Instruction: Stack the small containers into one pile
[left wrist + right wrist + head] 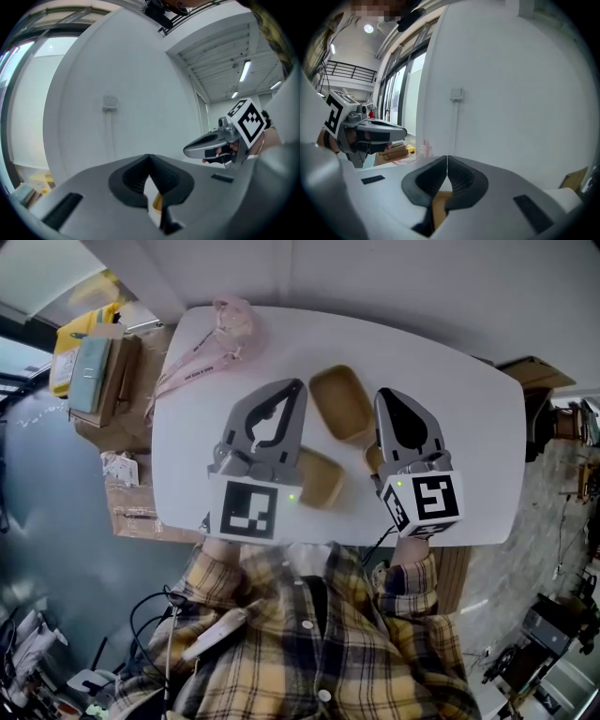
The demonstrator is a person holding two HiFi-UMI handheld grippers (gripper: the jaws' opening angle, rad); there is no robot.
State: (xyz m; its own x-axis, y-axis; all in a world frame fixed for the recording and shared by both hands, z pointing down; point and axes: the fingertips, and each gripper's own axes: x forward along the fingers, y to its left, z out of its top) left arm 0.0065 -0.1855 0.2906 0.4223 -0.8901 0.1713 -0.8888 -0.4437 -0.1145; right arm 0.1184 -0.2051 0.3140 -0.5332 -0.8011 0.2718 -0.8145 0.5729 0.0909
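Both jaws are pinched fully together with nothing in them. Left gripper (296, 386) and right gripper (382, 395) hover over the white table (469, 437); I'd guess they're lining up a first pick. The small containers (341, 402) lie separate between them, unstacked. Pink lanyard (192, 362) at the far edge, cardboard boxes (103, 371) alongside, plain white wall (131, 70) ahead.

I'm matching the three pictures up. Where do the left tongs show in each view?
Head view: left tongs left of centre, above the table.
Left gripper view: bottom centre, tips together.
Right gripper view: at the left edge, pointing right.
Shared landmark: right tongs, in all three views.
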